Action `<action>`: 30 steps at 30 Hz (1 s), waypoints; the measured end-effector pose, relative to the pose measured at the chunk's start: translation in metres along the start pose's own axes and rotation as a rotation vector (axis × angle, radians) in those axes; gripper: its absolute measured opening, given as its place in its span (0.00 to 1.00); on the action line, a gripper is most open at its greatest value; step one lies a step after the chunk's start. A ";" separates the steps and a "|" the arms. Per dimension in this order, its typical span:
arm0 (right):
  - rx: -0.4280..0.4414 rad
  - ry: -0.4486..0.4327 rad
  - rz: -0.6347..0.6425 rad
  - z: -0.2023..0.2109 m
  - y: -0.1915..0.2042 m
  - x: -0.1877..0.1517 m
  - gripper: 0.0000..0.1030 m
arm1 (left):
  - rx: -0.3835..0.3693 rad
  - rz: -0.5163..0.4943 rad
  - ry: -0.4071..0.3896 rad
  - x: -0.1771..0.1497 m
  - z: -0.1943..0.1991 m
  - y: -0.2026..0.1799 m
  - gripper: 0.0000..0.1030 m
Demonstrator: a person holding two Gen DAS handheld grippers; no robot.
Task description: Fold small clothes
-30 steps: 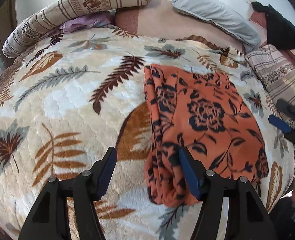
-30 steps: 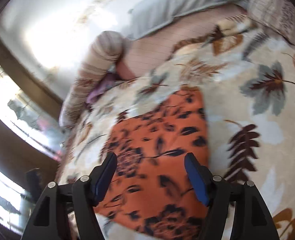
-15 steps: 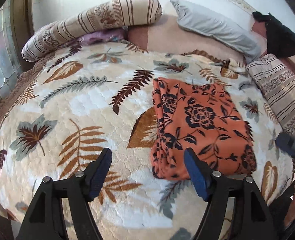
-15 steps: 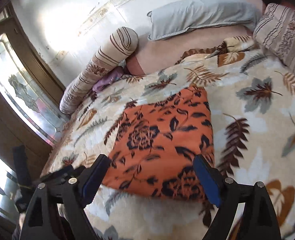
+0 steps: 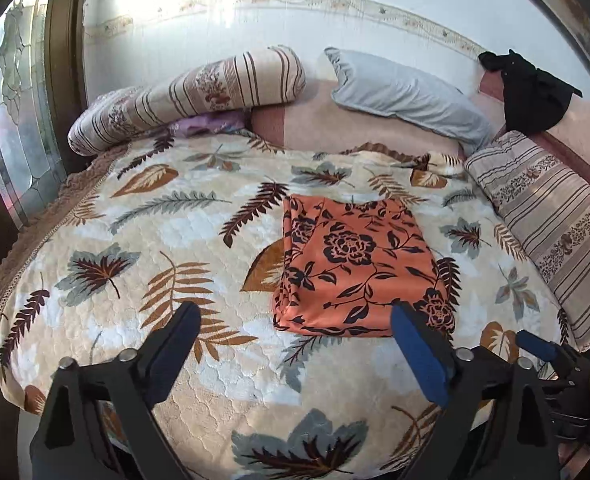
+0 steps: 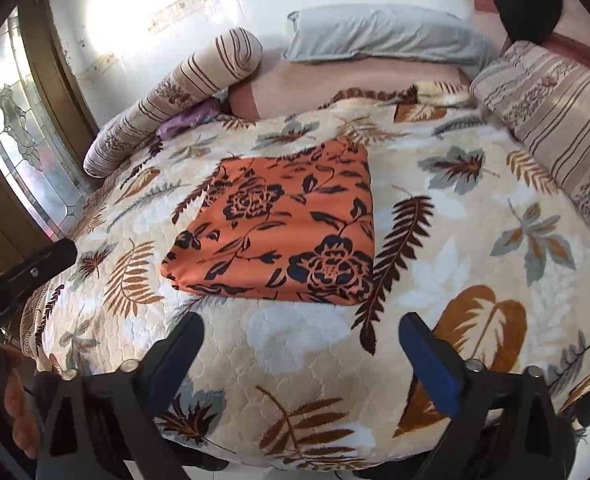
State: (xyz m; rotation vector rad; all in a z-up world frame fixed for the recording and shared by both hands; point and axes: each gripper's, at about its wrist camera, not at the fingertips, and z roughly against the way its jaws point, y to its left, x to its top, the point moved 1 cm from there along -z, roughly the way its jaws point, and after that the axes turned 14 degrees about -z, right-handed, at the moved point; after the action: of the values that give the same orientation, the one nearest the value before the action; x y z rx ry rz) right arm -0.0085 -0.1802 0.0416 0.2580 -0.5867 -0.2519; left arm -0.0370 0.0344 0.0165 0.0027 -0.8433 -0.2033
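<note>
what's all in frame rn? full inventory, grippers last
folded floral garment: 1, orange with black flowers, lying flat on the bedspread, touched by neither gripper
bedspread: 1, cream with brown and grey leaves, covering the bed
bolster: 1, beige with brown stripes, far left at the head of the bed
purple cloth: 1, tucked under the bolster
grey pillow: 1, head of the bed
striped pillow: 1, beige, right edge of the bed
black garment: 1, far right corner
glass door: 1, patterned glass, left
left gripper: 1, black with blue pads, open, empty
right gripper: 1, same, open, empty
</note>
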 end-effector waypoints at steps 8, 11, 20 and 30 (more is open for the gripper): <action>-0.080 -0.015 0.060 -0.001 0.005 0.003 1.00 | 0.052 -0.018 0.050 0.001 -0.013 -0.005 0.97; -0.102 -0.029 0.073 -0.002 0.006 0.005 1.00 | 0.044 -0.024 0.066 0.003 -0.019 -0.007 0.97; -0.135 -0.056 0.087 -0.002 0.006 0.014 1.00 | 0.040 -0.041 0.071 0.011 -0.025 -0.014 0.97; -0.146 -0.073 0.091 -0.002 0.008 0.021 1.00 | 0.044 -0.040 0.057 0.018 -0.028 -0.017 0.97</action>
State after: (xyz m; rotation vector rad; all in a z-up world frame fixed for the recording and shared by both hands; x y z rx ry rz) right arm 0.0109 -0.1787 0.0535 0.0814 -0.6471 -0.2153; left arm -0.0078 0.0122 0.0094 0.0664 -0.7915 -0.2207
